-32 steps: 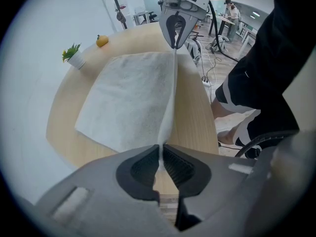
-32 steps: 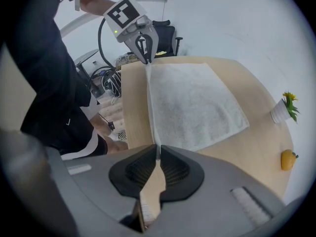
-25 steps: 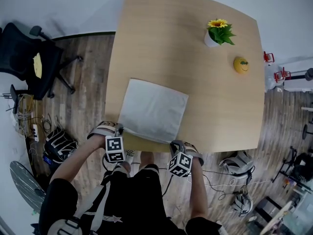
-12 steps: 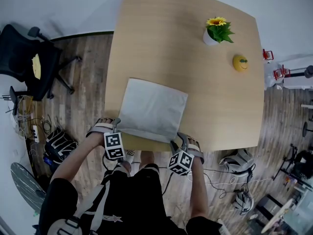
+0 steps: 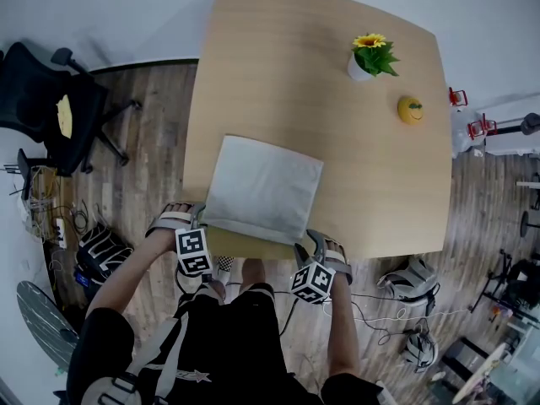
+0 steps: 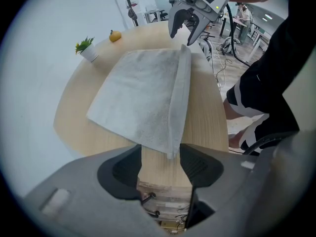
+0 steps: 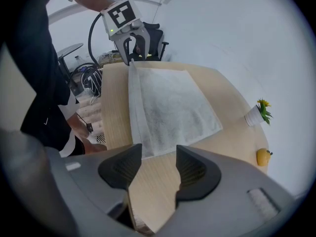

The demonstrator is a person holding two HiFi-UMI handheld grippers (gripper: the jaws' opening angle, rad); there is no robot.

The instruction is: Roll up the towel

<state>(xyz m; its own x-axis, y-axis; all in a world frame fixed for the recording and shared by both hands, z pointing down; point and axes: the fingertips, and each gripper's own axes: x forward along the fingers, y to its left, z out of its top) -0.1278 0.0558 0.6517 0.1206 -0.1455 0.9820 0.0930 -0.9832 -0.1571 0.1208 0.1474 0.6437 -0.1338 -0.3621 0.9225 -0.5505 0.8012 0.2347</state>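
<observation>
Left tongs [image 6: 160, 164]: wide, jaws just opened. The near-left corner of the towel [image 5: 263, 188] lies loose between them, and the pads are off the cloth.

Right tongs [image 7: 154, 167]: wide, jaws likewise just opened. We see bare wood between them, with the towel's near-right corner just beside one pad.

Towel: grey, flat and unrolled, at the near edge of the surface [image 5: 354, 167]. A narrow folded band runs along its near side.

Beyond: potted sunflower [image 5: 369, 55] and yellow ornament [image 5: 410, 110], well apart from the towel.

Step, as we judge it: first grasp being set up, rolling not begun. The next move calls for both tongs to close on the near corners together, then turn that edge evenly away from us.
</observation>
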